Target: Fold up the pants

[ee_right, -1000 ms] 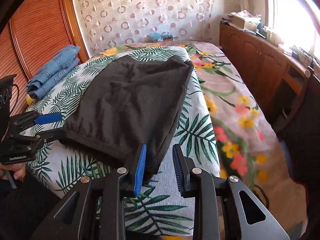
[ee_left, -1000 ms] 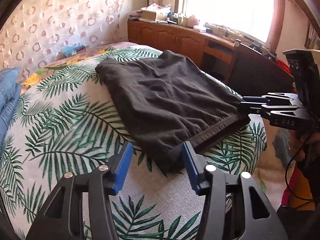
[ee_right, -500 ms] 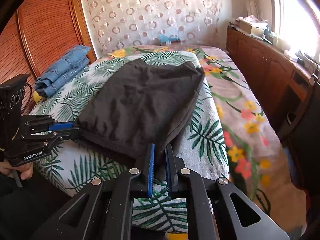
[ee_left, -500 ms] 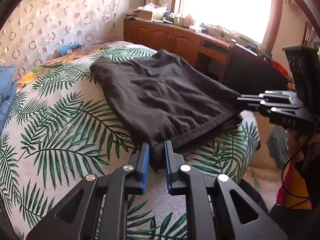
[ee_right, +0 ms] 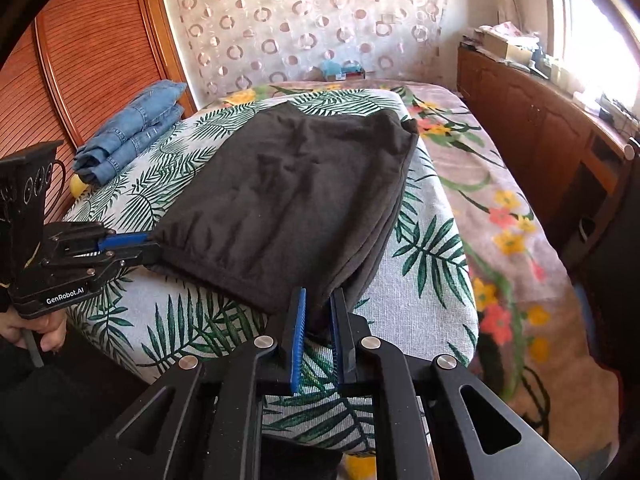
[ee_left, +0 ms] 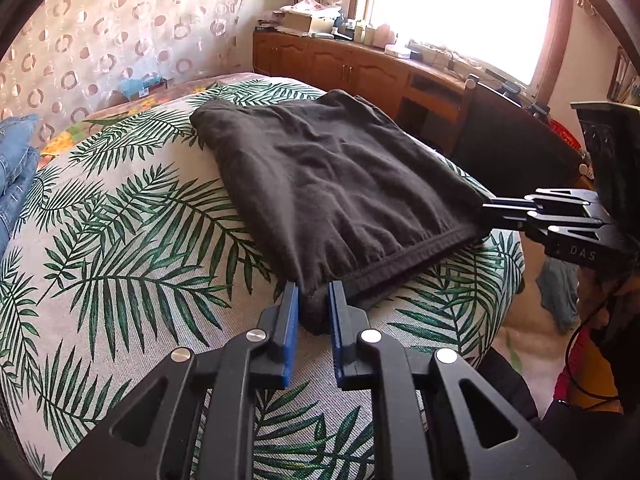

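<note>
Both claws now grip the pants point(ee_left: 340, 184): the left claw point(ee_left: 313, 300) is clenched on the near waistband corner, and the right claw point(ee_right: 319, 306) is clenched on the opposite corner of the same band. A second ago the left claw stood wide apart around that corner; its jaws have just been closing and now the blue pads point(ee_left: 291, 320) press the dark cloth between them. The right claw's jaws, then half apart, also closed onto the cloth and have just eased slightly wider, with the fabric still pinched. Neither hand has shifted much. The pants lie folded flat on the bed point(ee_left: 120, 240), over the palm-leaf cover, their waistband along the near edge and their far end toward the curtain point(ee_right: 300, 28). In the right view the pants' right side runs close to the edge of the leaf cover, with flowered bedding point(ee_right: 500, 200) beyond. To the left, bare leaf cover lies open between the pants and the jeans point(ee_right: 132, 132) stacked by the wardrobe point(ee_right: 80, 60). A cabinet point(ee_left: 352, 68) stands past the bed under the window.
</note>
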The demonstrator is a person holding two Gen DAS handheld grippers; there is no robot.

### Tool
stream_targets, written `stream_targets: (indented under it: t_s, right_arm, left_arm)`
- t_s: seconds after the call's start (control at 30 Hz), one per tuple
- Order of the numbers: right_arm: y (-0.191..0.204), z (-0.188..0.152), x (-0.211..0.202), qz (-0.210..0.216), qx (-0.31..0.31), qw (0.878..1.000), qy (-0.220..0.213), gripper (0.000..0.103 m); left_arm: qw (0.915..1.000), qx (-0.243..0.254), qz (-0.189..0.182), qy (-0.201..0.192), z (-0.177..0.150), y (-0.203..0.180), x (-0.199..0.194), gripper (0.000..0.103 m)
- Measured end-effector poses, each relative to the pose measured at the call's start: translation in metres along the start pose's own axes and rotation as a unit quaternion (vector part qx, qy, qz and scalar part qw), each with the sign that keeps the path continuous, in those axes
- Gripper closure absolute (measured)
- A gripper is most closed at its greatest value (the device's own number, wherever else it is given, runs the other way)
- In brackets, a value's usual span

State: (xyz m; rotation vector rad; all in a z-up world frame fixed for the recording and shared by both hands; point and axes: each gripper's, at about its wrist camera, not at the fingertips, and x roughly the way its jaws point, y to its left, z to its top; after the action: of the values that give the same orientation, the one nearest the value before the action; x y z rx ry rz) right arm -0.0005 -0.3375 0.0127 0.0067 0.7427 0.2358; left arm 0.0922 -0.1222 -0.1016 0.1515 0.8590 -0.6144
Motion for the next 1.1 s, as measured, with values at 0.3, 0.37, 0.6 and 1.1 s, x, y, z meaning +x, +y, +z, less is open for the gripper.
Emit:
stream_targets:
  t_s: [0.3, 0.37, 0.6, 1.1]
  right_arm:
    - [0.001, -0.001, 0.003, -0.024, 0.009, 1.0, -0.009, 0.074]
    - [0.001, 0.0, 0.003, -0.027, 0.01, 1.0, -0.012, 0.071]
    - [-0.005, -0.002, 0.005, -0.025, 0.019, 0.999, -0.014, 0.068]
    - [-0.006, -0.004, 0.008, -0.034, 0.013, 0.999, -0.011, 0.065]
  left_arm:
    - [1.0, -0.001, 0.006, 0.0, 0.001, -0.001, -0.001, 0.085]
    - [1.0, -0.002, 0.008, -0.001, 0.002, -0.002, -0.003, 0.085]
    - [0.9992, -0.015, 0.03, -0.021, 0.006, 0.005, -0.017, 0.059]
    - [0.9981, -0.031, 0.052, -0.009, 0.011, 0.016, 0.002, 0.026]
